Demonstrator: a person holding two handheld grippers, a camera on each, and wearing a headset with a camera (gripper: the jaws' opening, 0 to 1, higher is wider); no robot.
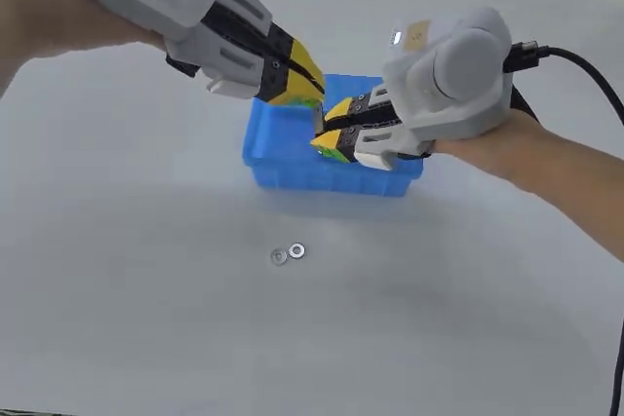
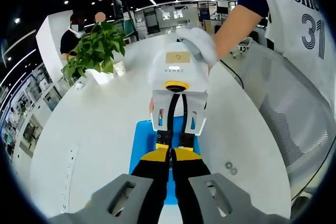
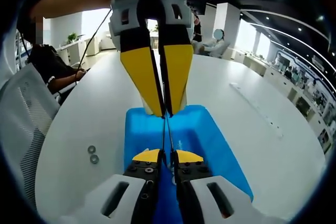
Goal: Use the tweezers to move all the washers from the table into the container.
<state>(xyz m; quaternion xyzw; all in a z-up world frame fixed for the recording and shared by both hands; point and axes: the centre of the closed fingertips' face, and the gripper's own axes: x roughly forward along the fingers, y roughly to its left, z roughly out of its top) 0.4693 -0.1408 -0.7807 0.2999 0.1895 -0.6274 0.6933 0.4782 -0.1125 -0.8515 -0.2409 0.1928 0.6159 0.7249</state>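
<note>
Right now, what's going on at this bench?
A person holds a gripper in each hand above the blue container. The left gripper and right gripper meet tip to tip, and both look shut on the thin tweezers running between them, as in a handover or regrip. Two washers lie side by side on the white table in front of the container, not yet picked up. I cannot tell whether any are already inside.
</note>
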